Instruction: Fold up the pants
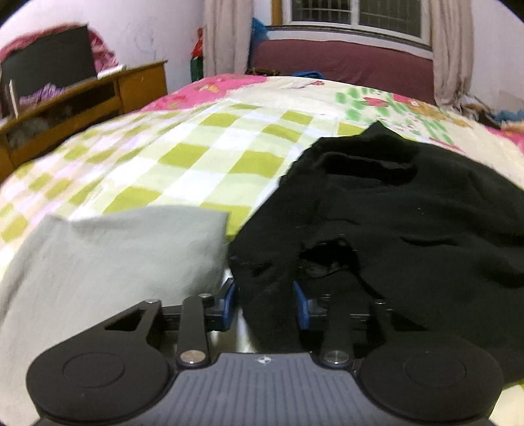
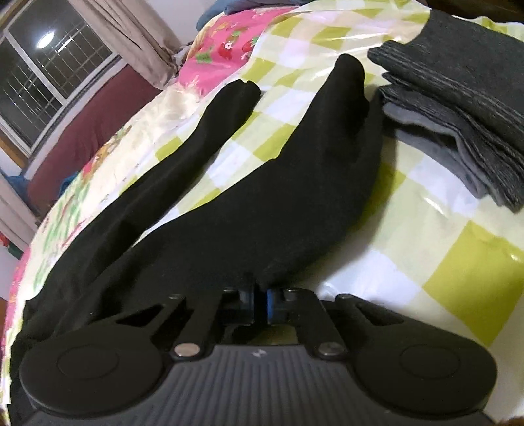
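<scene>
While the black pants (image 2: pixel 249 209) lie spread on the checked bedsheet (image 1: pixel 183 154), we hold them at 2 places. In the right wrist view our right gripper (image 2: pixel 260 300) has its blue-padded fingers (image 2: pixel 271 303) pressed together, and a pinch of the black cloth rises from between them. From there the 2 legs run away across the bed, apart from each other, with green-and-white checks showing between them.

In the left wrist view our left gripper (image 1: pixel 267 303) has its blue pads (image 1: pixel 303 308) standing partly apart with a thick bunch of the black fabric filling the gap between them; the cloth touches both pads, so we read it as clamped on the pants. The rest of the garment is heaped to the right of the fingers, rumpled, with a dark opening in the folds.

Just left of the left gripper lies a light grey folded cloth (image 1: pixel 108 259), its edge just beside the black fabric. In the right wrist view a stack of folded dark grey garments (image 2: pixel 465 108) sits near the tip of the right-hand leg; whether they touch we cannot tell.

Farther off we see a wooden cabinet (image 1: pixel 82 101) with a dark screen (image 1: pixel 49 62) on it, beige curtains (image 1: pixel 226 36), a barred window (image 1: pixel 357 13) and a maroon covered surface (image 1: pixel 344 62) beyond the bed.
</scene>
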Tool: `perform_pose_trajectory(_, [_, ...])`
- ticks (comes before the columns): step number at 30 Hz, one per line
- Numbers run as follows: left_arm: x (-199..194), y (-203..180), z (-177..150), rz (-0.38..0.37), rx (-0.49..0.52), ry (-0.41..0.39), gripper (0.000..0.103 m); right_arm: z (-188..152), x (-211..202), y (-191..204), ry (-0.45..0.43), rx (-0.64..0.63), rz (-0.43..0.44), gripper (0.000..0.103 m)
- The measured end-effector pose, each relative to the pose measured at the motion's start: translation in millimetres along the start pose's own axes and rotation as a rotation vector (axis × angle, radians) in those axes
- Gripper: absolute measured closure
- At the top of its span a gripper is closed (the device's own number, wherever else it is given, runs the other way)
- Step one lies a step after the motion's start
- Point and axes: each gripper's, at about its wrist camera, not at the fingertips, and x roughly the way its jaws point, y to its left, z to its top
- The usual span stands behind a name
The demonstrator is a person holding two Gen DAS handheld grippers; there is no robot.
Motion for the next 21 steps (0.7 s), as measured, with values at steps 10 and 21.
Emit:
perform_pose_trajectory(10, [-20,20,-2,0.017,0.008,0.005,0.059,-35,-51,-6,0.029,-0.056,0.013,0.098])
perform_pose_trajectory(21, [-27,14,-6,0.109,0.044,0.004,0.059,-22,-43,-52,-0.09,0.203,0.04,0.074])
